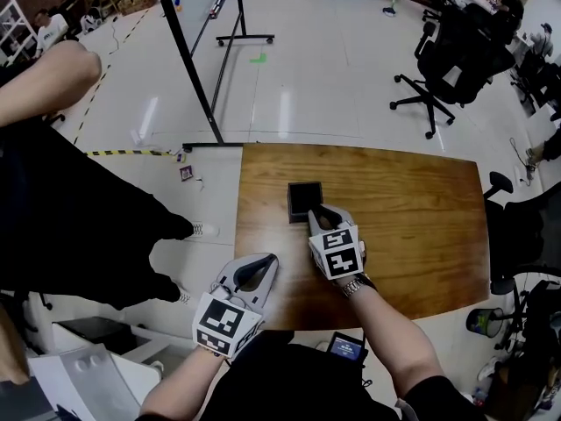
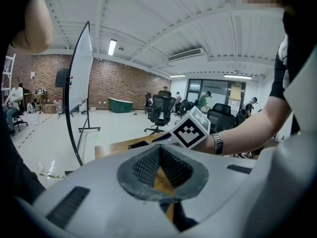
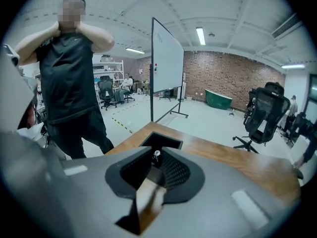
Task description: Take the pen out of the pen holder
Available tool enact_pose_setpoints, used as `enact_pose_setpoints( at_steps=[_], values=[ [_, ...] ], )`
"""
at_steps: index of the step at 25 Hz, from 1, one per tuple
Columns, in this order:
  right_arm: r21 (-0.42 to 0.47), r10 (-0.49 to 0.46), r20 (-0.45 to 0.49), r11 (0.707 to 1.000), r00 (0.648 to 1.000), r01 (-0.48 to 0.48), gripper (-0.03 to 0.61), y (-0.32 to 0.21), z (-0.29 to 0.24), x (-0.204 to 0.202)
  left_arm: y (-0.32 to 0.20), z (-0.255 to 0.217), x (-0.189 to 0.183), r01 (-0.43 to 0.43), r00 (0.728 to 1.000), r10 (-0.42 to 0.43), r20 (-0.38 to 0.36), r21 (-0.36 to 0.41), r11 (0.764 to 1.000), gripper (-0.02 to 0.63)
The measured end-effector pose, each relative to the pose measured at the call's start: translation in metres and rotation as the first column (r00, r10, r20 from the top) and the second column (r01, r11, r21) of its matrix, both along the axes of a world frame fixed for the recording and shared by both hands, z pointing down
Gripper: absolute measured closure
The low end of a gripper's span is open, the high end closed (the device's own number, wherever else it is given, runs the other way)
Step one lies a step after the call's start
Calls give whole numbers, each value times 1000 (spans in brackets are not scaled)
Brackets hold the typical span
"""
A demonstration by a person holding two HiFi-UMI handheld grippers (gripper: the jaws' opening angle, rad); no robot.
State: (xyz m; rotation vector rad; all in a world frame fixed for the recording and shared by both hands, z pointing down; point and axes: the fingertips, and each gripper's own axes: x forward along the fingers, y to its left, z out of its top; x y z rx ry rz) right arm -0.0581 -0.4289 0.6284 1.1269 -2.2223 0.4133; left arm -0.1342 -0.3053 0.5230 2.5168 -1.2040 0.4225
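A black square pen holder (image 1: pixel 304 199) stands on the wooden table (image 1: pixel 412 235). My right gripper (image 1: pixel 321 212) sits just at its near right corner, jaws pointing into it. In the right gripper view the jaws of the right gripper (image 3: pixel 156 158) are closed together, and the silver end of a pen (image 3: pixel 156 154) shows at their tips, in front of the holder's dark opening (image 3: pixel 168 142). The pen's lower part is hidden. My left gripper (image 1: pixel 254 267) rests over the table's near left edge, shut and holding nothing (image 2: pixel 157 158).
A person in black (image 3: pixel 74 83) stands beside the table's left side, legs (image 1: pixel 88 209) close to its edge. A whiteboard on a wheeled stand (image 1: pixel 202 60) is beyond the far left corner. Office chairs (image 1: pixel 447 60) stand at the far right.
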Motion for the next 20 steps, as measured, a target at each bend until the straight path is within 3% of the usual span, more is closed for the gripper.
enact_pose_setpoints(
  at_steps=[8, 20],
  values=[
    [144, -20, 112, 990, 994, 4, 520, 50, -90, 22, 38, -34, 20, 36, 999, -36, 1, 71, 997, 609],
    [305, -173, 227, 947, 959, 98, 520, 229, -198, 95, 183, -83, 100, 128, 992, -127, -17, 174, 976, 609]
  ],
)
